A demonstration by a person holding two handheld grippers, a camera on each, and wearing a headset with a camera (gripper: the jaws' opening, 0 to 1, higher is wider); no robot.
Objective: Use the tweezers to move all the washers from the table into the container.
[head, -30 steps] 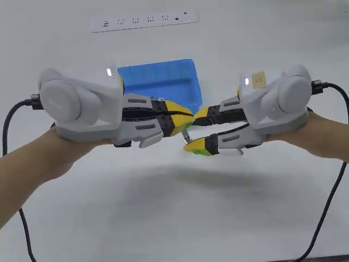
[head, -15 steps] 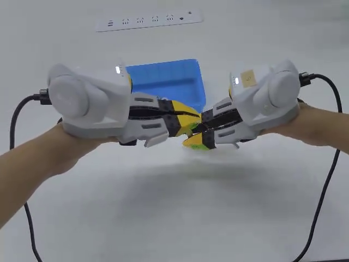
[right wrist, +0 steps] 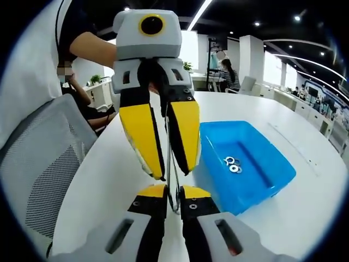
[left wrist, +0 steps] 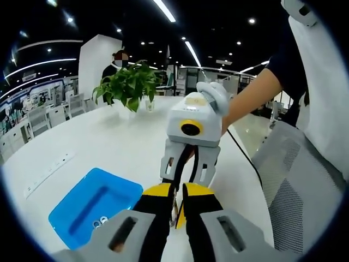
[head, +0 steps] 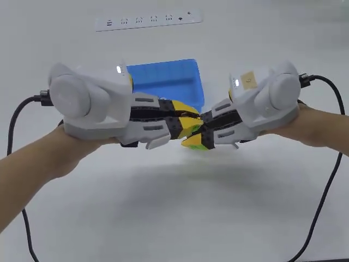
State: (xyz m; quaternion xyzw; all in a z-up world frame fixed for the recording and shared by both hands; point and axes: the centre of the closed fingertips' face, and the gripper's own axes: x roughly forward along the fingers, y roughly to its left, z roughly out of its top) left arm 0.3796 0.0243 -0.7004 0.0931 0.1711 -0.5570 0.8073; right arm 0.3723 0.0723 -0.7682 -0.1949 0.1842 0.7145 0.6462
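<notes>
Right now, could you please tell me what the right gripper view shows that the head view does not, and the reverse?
Right gripper view: the washers lying inside the blue container, and the thin tweezers running between the jaws of the left gripper and the right gripper.
Head view: the black cables trailing from both grippers, and the right gripper's white body held in the person's hand.
Both: the blue container just beyond the two grippers, whose yellow tips meet.
</notes>
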